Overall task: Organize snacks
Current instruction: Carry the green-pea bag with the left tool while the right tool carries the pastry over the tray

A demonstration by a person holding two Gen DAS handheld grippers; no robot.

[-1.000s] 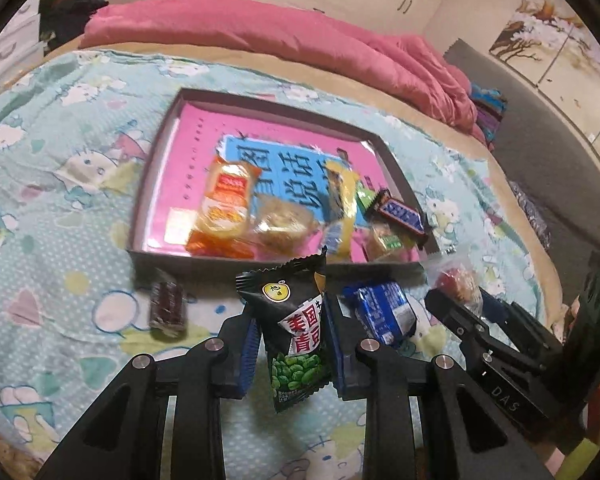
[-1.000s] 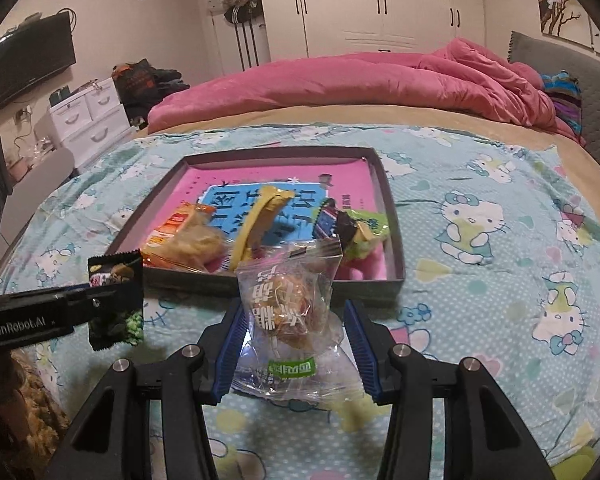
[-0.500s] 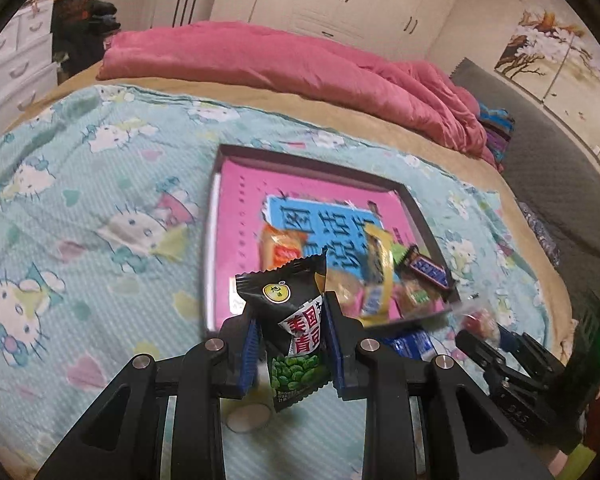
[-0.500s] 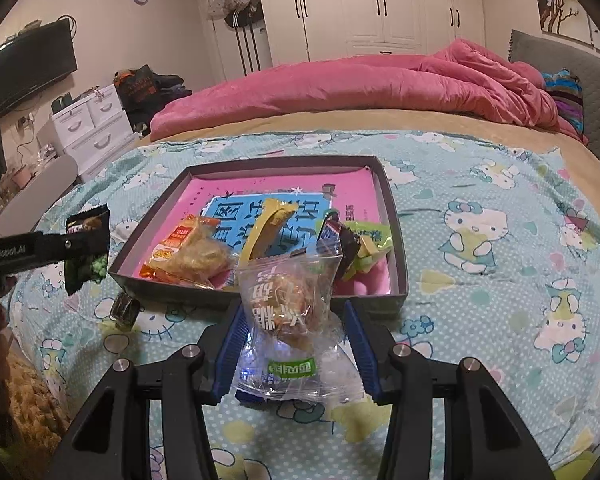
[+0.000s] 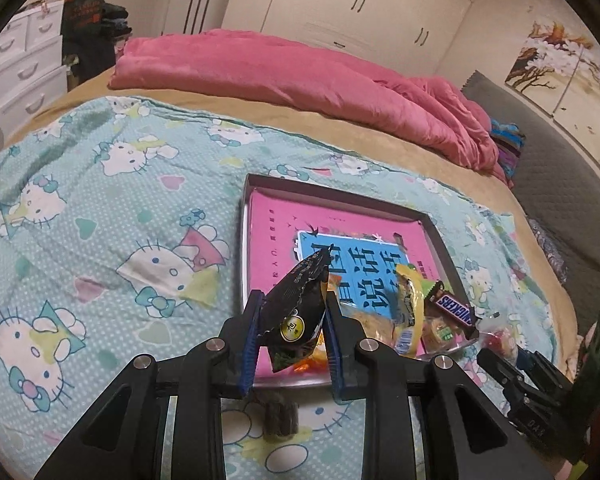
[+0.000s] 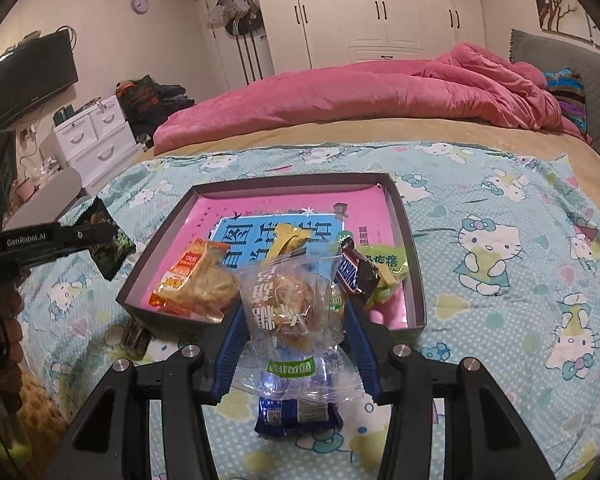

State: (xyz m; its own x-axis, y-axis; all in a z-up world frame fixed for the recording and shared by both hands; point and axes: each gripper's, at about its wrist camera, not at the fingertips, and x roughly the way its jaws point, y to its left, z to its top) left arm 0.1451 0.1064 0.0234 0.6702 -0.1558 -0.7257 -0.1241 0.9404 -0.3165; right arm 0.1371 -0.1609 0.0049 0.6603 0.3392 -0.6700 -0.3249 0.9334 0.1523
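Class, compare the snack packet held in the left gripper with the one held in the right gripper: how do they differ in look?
The black packet is opaque and hides its contents; the clear packet shows a brownish snack inside. The black packet looks narrower between its pads; the clear packet fills a wider gap. Both are clamped by blue pads, the left gripper and right gripper, near the tray.
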